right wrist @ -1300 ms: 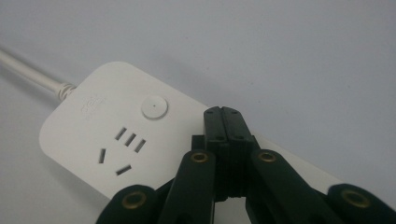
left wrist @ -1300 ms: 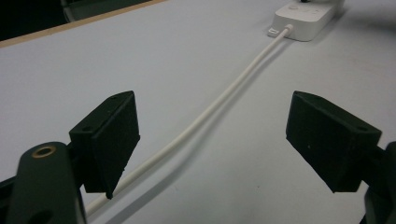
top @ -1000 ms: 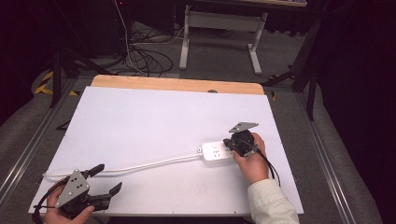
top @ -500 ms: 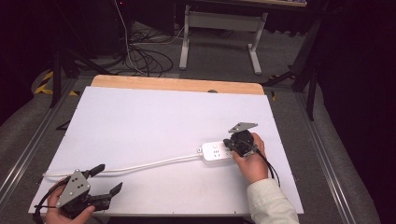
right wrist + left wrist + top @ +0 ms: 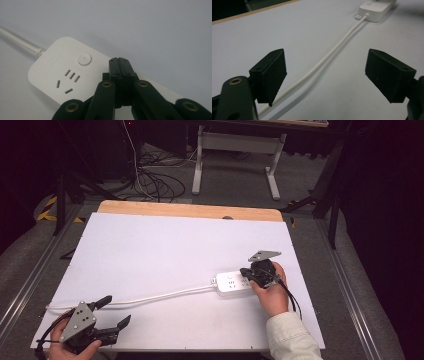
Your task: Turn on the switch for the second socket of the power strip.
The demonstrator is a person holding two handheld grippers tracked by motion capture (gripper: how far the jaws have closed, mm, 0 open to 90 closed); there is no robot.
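Nothing moved: right claw (image 5: 248, 272) clenched empty over power strip (image 5: 231, 283), left claw (image 5: 116, 311) released.

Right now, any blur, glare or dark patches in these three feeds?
High view: white table evenly lit, surroundings nearly black. Left gripper view: cable casts a soft shadow; the power strip far off looks soft. Right gripper view: shut right gripper sharp, no glare on the strip, mild vignetting at corners.

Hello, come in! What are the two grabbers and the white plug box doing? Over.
Left gripper open, jaws either side of the cord, not touching. Right gripper shut, tips over the power strip. Nothing in the way.
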